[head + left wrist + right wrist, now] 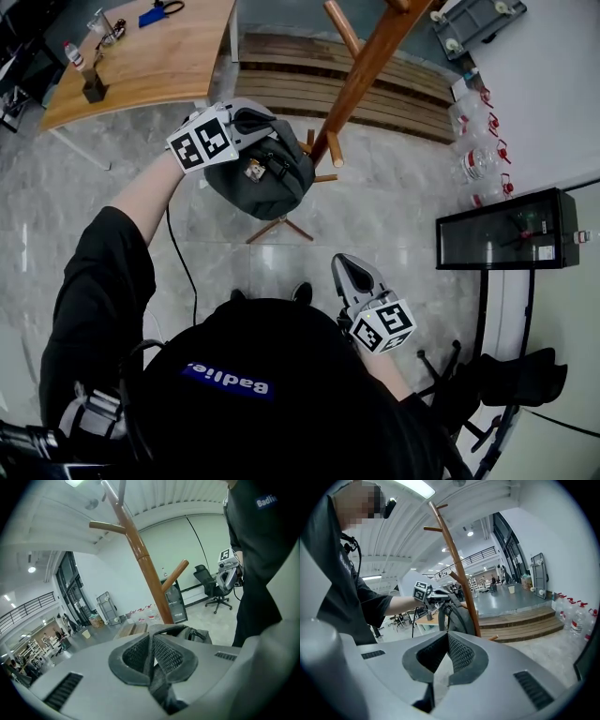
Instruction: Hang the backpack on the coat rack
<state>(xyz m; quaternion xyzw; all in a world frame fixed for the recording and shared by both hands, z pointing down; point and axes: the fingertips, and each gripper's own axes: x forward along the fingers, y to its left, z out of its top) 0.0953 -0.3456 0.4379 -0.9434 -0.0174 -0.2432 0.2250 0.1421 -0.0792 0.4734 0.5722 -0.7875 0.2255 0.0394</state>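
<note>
A dark grey backpack [267, 178] hangs in the air beside the lower pegs of the wooden coat rack [361, 75]. My left gripper [255, 122] is raised at the rack and is shut on the backpack's grey top strap [159, 686], which runs between the jaw pads; the bag [190, 633] sags just beyond them. In the left gripper view the rack pole [143, 564] rises straight ahead, with pegs above and to the right. My right gripper [345, 266] is low by my body, shut and holding nothing. Its own view shows the backpack [459, 616] against the pole [457, 564].
A wooden table [141, 56] stands at the far left, and a low wooden step platform [300, 80] lies behind the rack. Water bottles [478, 141] and a black glass cabinet [511, 230] line the right wall. An office chair [497, 384] sits at the lower right.
</note>
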